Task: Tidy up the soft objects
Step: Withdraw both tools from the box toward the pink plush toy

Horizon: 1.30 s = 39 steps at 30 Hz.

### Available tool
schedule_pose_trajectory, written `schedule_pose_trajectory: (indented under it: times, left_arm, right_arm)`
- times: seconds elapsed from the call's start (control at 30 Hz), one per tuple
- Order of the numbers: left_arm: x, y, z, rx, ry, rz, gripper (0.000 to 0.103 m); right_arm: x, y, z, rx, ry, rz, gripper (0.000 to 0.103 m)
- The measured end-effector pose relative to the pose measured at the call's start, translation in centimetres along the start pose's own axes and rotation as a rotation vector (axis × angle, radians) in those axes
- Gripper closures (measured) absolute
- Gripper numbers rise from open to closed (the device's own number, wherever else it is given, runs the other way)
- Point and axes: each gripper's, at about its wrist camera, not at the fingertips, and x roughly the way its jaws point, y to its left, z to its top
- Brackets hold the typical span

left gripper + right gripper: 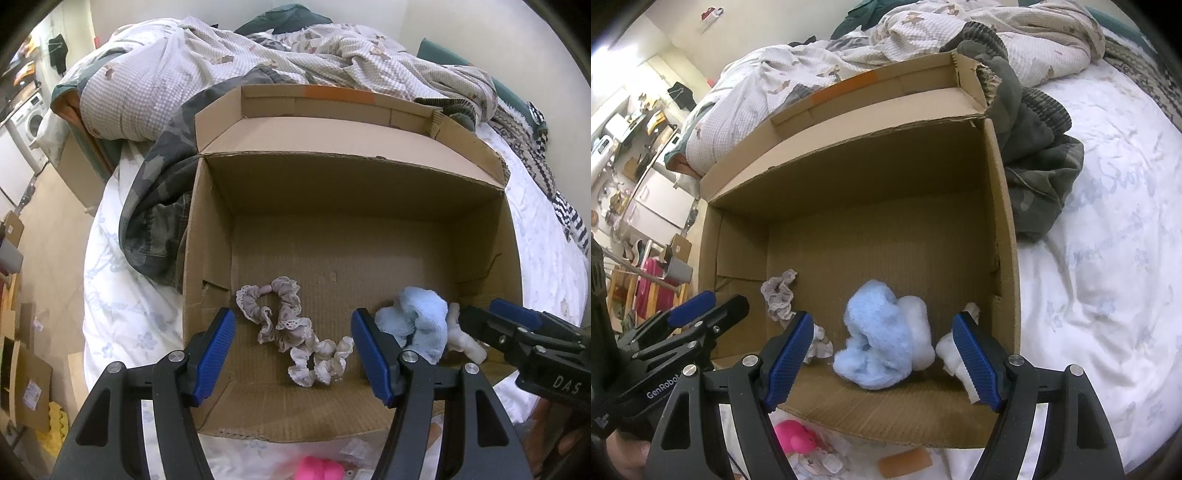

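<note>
An open cardboard box (214, 221) sits on the bed. On its floor lie a beige lace scrunchie (284, 306) and a white scrunchie (321, 360). My left gripper (293, 321) hovers open above them, its pads apart from both. To the right rest a light blue fluffy item (413, 321) and a white fluffy piece (461, 339). In the right wrist view, my right gripper (882, 321) stands open around the blue fluffy item (875, 339) without pressing it. The white fluff (918, 332) leans on the blue item's right side. The left gripper (724, 299) shows at the left.
A camouflage garment (159, 206) lies against the box's outer wall, with a rumpled quilt (184, 74) behind. A pink toy (794, 435) and an orange cylinder (905, 461) lie on the white sheet (1089, 295) in front of the box. Furniture stands on the floor at the left.
</note>
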Motion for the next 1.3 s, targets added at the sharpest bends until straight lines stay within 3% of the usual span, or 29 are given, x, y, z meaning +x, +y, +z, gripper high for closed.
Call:
schedule_pose_trajectory:
  times: [0.73, 1.3]
  left_arm:
    - [-4.2, 2.5, -2.4, -0.046, -0.048, 0.023, 0.041]
    - [-6.1, 4.0, -5.9, -0.096, -0.029, 0.018, 0.041]
  right_arm:
    - [-3.1, 0.0, -2.4, 0.000, -0.039, -0.014, 0.021]
    - [-5.3, 0.3, -6.0, -0.040, -0.024, -0.016, 0.021]
